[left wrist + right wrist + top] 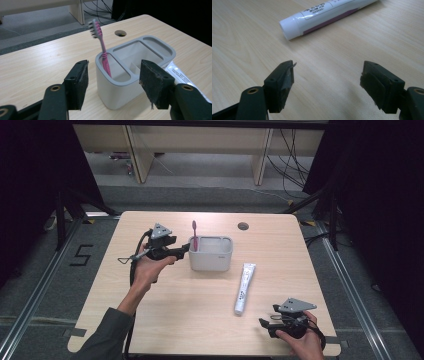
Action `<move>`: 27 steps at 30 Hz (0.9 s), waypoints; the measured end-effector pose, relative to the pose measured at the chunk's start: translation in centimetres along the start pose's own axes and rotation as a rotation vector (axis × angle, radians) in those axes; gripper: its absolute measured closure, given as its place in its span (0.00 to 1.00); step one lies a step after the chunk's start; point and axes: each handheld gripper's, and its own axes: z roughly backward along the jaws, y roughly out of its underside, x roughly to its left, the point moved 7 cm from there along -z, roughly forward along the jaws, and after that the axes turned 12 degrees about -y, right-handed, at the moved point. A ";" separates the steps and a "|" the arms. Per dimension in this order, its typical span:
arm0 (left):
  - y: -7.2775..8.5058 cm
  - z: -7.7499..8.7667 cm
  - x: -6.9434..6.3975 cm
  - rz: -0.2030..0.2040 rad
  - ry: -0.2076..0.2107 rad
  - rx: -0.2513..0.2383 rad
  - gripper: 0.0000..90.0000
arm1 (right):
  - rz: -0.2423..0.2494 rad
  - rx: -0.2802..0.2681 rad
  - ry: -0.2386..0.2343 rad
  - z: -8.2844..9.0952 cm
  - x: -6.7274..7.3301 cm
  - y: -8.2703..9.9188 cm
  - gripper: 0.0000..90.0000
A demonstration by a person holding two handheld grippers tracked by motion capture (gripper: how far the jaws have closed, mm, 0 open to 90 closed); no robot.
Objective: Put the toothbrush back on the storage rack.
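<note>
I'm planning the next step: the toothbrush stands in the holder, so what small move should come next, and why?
Probably ease the right gripper forward to the toothpaste tube. Its jaws are open and empty, the tube lies on the table just ahead, and the holder has free compartments beside the toothbrush.

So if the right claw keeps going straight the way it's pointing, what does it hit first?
Probably the capped end of the toothpaste tube, lying ahead and slightly left of the open right claw; bare table lies between.
</note>
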 end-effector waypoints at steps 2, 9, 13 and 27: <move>0.4 0.1 0.2 -0.002 0.000 0.007 0.44 | -0.003 -0.002 0.004 0.0 0.0 0.0 0.30; 2.0 1.1 0.8 0.003 0.016 0.010 0.43 | 0.009 0.002 0.012 0.0 -0.2 0.0 0.30; 2.8 1.6 1.0 -0.028 0.041 0.032 0.40 | -0.006 -0.001 0.011 0.0 -0.1 0.1 0.30; 5.1 2.7 1.1 0.003 0.080 0.032 0.35 | -0.004 -0.002 0.012 -0.1 -0.1 0.1 0.30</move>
